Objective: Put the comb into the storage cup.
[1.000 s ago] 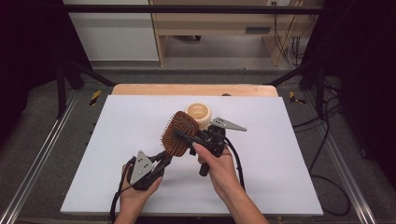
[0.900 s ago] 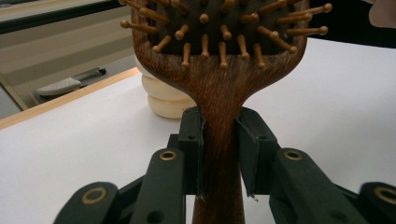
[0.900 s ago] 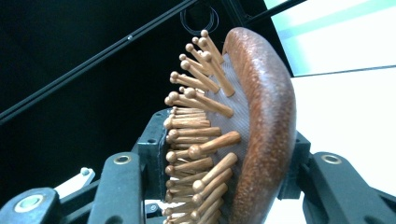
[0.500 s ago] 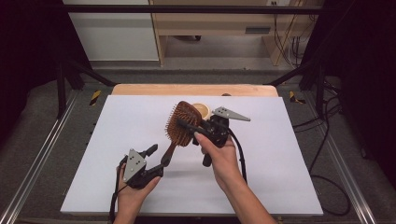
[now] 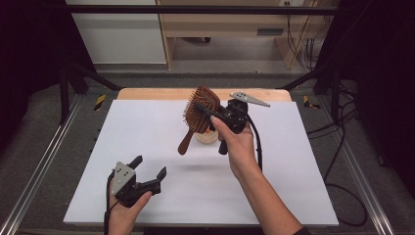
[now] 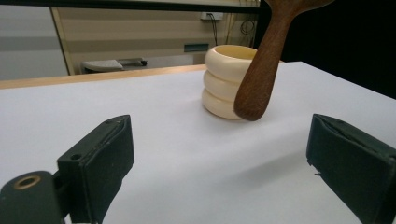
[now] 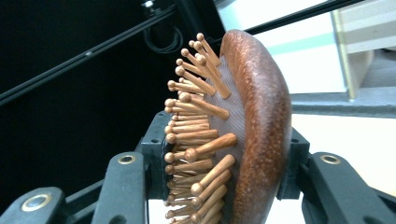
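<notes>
Resting low on the white surface (image 5: 147, 122), the left tool (image 5: 147, 169) has just been opening; its jaws stand spread with nothing between them. Ahead and to its right, the right tool (image 5: 208, 111) pinches the wooden hairbrush (image 5: 198, 115) by its head, handle hanging above the cream ringed holder (image 6: 224, 79). Being stiff and probably light, the brush is best gripped across its head; open room surrounds both tools.
</notes>
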The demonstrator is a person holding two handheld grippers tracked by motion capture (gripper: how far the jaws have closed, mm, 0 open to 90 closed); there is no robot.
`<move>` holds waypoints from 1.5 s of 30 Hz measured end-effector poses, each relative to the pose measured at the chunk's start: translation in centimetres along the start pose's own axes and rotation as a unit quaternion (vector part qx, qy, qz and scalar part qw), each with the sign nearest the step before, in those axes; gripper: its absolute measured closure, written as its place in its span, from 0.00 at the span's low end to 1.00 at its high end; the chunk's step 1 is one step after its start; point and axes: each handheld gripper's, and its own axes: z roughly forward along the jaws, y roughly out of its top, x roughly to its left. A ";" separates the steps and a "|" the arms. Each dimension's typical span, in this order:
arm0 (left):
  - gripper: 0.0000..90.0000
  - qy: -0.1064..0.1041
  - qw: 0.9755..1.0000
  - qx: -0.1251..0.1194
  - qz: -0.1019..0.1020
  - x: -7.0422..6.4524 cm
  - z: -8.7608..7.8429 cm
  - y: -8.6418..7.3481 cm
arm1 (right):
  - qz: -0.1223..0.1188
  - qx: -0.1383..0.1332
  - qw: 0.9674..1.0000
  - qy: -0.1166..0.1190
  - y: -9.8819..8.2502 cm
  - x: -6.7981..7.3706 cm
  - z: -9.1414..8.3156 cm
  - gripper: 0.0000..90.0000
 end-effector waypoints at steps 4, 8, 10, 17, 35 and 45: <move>0.08 0.009 1.000 -0.004 -0.011 1.3 -0.1 -0.1 | 0.008 -0.002 1.000 -0.010 0.6 -0.6 0.3 0.56; 0.07 0.015 1.000 -0.004 -0.013 2.2 0.1 -0.4 | 0.018 -0.007 1.000 -0.022 1.4 -1.3 0.7 0.56; 0.07 0.017 1.000 -0.006 -0.009 2.6 0.2 -0.5 | 0.018 -0.010 0.999 -0.028 1.7 -1.6 0.9 0.56; 0.05 0.020 1.000 -0.011 -0.011 3.3 0.7 -0.4 | 0.037 -0.034 0.998 -0.039 2.9 -2.3 1.8 0.56; 0.04 0.016 1.000 -0.008 -0.001 3.2 1.1 -0.6 | 0.023 -0.064 0.995 -0.075 6.4 -3.0 2.3 0.56; 0.03 0.019 1.000 -0.008 -0.002 3.3 0.8 -0.6 | -0.001 -0.063 0.993 -0.095 7.4 -3.7 1.4 0.56</move>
